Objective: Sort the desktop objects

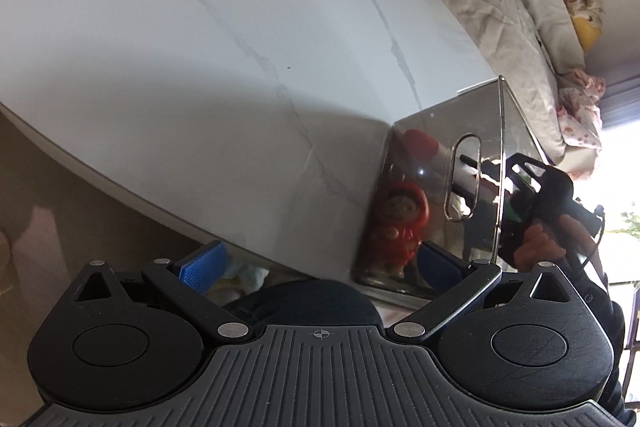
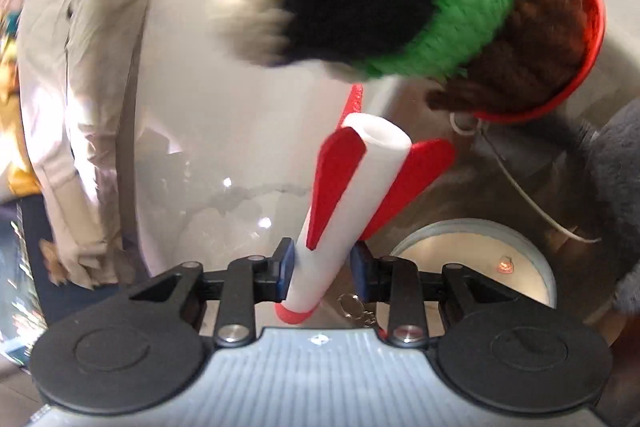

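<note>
Right gripper (image 2: 322, 269): blue pads clamped on the white body of a red-finned toy rocket (image 2: 352, 187), inside a smoky transparent plastic storage box (image 1: 436, 163) beside a green-and-brown yarn item (image 2: 480, 7). Left gripper (image 1: 320, 263): jaws apart, empty, at the white marble table (image 1: 200, 47) edge.

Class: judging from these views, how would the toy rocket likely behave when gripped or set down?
The rocket looks rigid and probably light. Its smooth round body might slip or twist between the right tool's pads. Laid down, its red fins would likely stop it rolling.
</note>
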`<state>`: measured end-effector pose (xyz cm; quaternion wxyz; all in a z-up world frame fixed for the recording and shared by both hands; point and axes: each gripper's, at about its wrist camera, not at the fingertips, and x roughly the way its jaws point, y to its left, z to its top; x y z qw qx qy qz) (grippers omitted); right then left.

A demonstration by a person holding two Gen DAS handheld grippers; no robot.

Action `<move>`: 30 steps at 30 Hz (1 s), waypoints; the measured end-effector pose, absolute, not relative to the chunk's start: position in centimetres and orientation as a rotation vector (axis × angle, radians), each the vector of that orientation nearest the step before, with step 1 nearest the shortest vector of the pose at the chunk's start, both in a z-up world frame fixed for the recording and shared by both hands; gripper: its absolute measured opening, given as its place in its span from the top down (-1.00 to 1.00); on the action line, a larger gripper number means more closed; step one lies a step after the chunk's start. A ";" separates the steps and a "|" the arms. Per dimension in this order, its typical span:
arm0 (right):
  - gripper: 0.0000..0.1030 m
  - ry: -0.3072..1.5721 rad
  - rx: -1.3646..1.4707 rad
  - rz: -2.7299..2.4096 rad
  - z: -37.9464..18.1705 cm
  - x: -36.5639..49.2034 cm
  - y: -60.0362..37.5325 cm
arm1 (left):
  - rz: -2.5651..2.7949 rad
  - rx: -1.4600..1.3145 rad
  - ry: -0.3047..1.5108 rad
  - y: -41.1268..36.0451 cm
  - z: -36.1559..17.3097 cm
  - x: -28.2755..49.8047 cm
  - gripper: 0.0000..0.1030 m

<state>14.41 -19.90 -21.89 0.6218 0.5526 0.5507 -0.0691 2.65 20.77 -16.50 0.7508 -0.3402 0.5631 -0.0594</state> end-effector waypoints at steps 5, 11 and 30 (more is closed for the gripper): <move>0.29 1.293 1.266 -0.160 -23.7 15.2 -19.5 | -0.144 -0.720 1.221 20.2 -15.9 2.5 -1.00; -0.11 1.321 1.079 0.082 -20.8 15.2 -20.5 | -0.127 -0.592 1.185 18.9 -13.5 3.1 -1.00; -0.45 1.127 -0.155 0.221 -8.5 13.9 -21.7 | -0.662 -0.747 1.325 3.5 -12.2 12.3 -1.00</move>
